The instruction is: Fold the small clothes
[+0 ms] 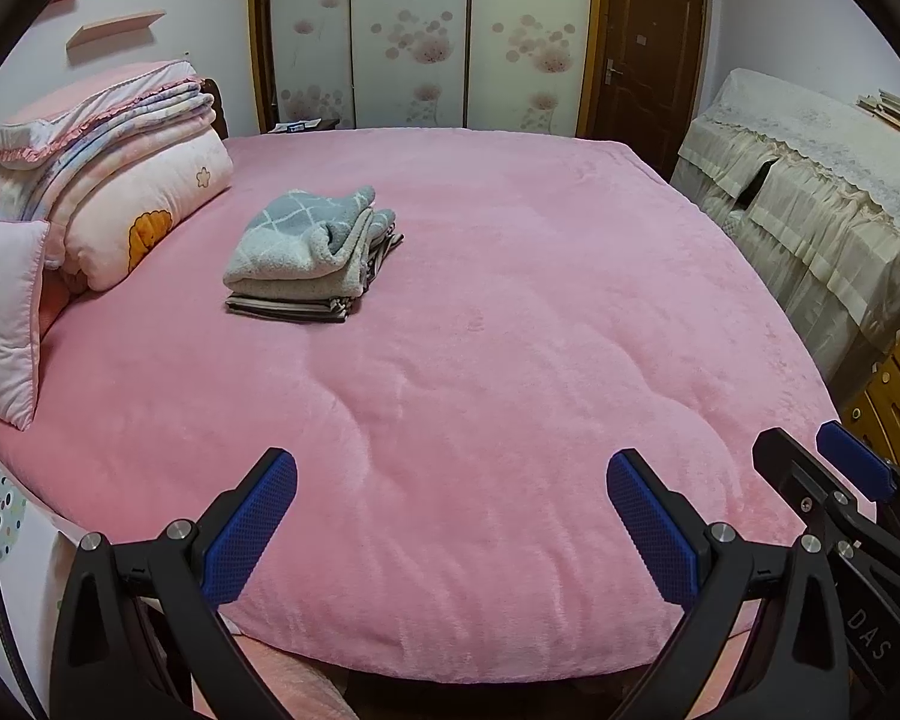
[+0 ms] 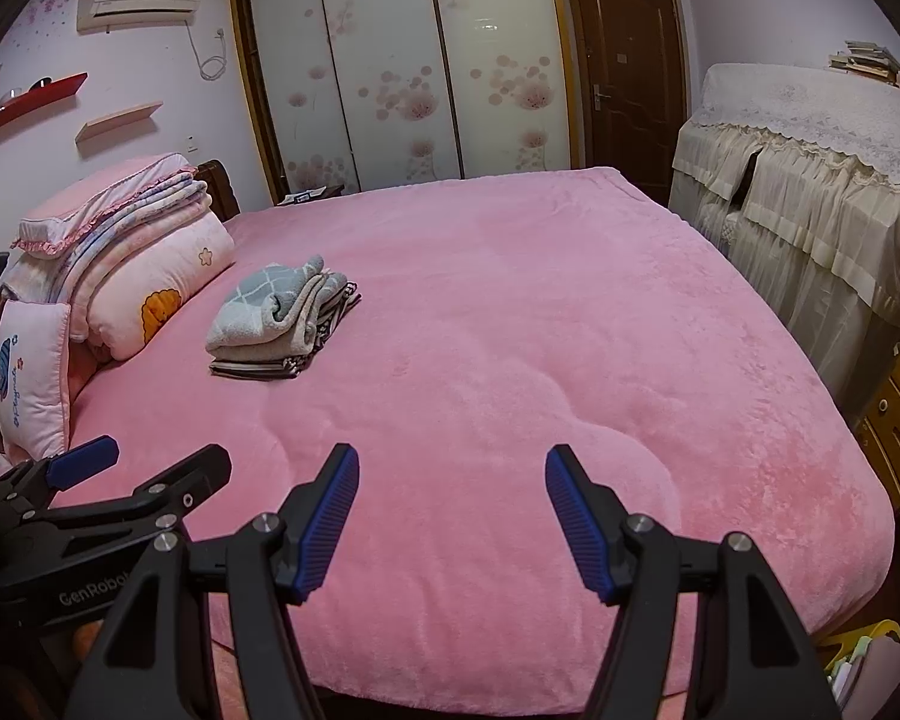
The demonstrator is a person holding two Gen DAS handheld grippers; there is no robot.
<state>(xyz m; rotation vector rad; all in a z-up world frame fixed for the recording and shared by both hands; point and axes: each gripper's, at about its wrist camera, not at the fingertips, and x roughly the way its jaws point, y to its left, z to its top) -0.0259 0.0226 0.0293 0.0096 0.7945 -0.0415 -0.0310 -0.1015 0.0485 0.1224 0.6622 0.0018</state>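
A small stack of folded clothes [image 1: 312, 255] [image 2: 279, 318] rests on the pink bed [image 1: 510, 312] [image 2: 510, 330], left of the middle; a grey checked piece lies on top, a beige one under it and a striped one at the bottom. My left gripper [image 1: 452, 483] hovers open over the bed's near edge, nothing between its blue pads. My right gripper [image 2: 452, 474] is open too, beside it to the right, and holds nothing. Both are well short of the stack. Each gripper shows at the edge of the other's view.
Folded quilts [image 1: 126, 180] and a pink pillow [image 1: 3, 318] are piled at the bed's left end. A cloth-draped cabinet [image 1: 810, 192] stands along the right, a wooden drawer unit [image 1: 894, 384] nearer. Sliding wardrobe doors [image 2: 390, 72] and a brown door [image 2: 624, 72] are behind.
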